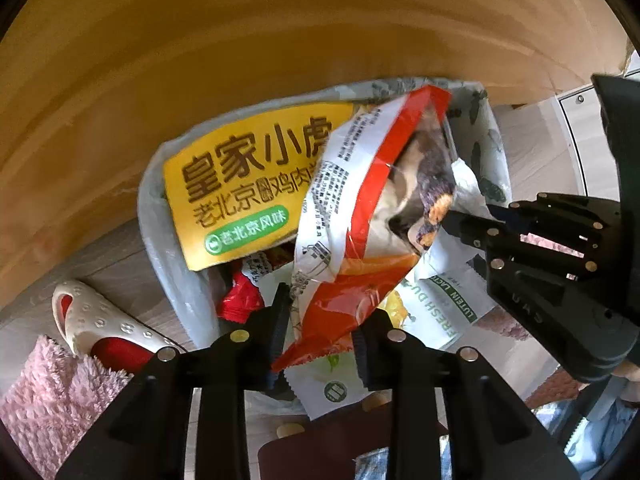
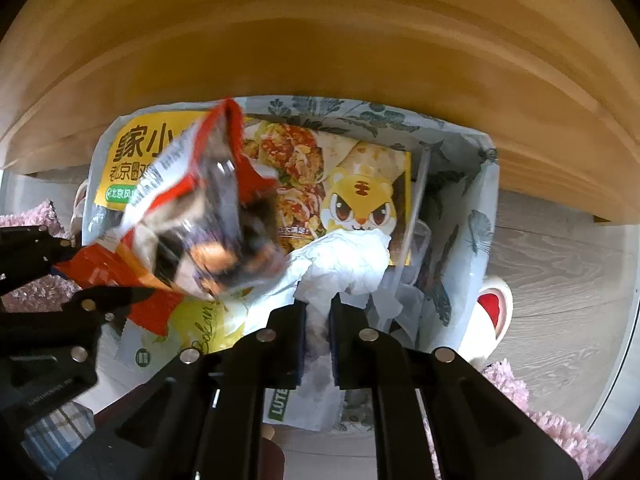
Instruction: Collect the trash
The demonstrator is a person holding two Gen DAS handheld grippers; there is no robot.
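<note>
The red-and-white snack bag (image 1: 360, 216) hangs over the open, leaf-printed trash bag (image 1: 490, 136), its lower corner between the jaws of the left gripper (image 1: 320, 332), which stand slightly apart, so whether they pinch the film I cannot tell. It looks light, crinkly and slippery, probably with a few pieces left inside; the flat sealed edge is likely the surest hold. The right gripper (image 2: 318, 312) points down over crumpled tissue (image 2: 344, 260), its jaws nearly together and nothing visibly clamped.

Red snack bag (image 2: 192, 216) over bin (image 2: 476, 216), right tongs (image 2: 318, 312) empty
</note>
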